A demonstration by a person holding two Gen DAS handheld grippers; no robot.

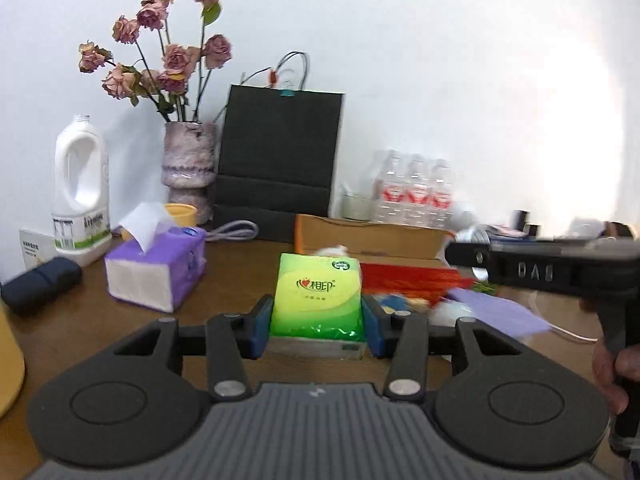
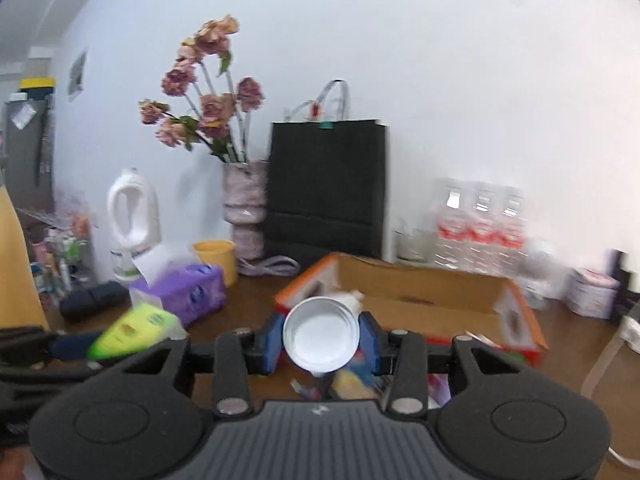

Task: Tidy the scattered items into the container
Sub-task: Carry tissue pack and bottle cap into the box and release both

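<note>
A green tissue pack (image 1: 318,294) is clamped between the blue pads (image 1: 262,326) of the left gripper (image 1: 318,330) and is held upright above the brown table (image 1: 224,280), its printed face turned toward the camera. In the right wrist view the same pack (image 2: 134,330) is seen blurred at the left edge, carried clear of the tabletop.

A white bottle (image 2: 322,334) is gripped by the right gripper (image 2: 322,342), its round base facing the camera and its neck pointing away toward the box; the pads are pressed on both of its sides.

The cardboard box (image 2: 424,300), orange on its outer walls, is lying open on the table just ahead of both grippers. Its brown inside is seen from the right wrist, and little can be made out in it; what lies at its bottom cannot be told from here. In the left wrist view its near wall (image 1: 372,240) is seen behind the green pack, with a red item (image 1: 408,278) and a purple item (image 1: 496,312) blurred just in front of it.

Off to the left, a purple tissue box (image 1: 160,272) is shown with a white sheet standing out of its top. A vase (image 1: 188,168) is filled with dried roses, a yellow cup (image 1: 182,214) is set beside it, and a white jug (image 1: 82,188) is standing uncapped. A black paper bag (image 1: 280,160) is leaned against the wall.
</note>
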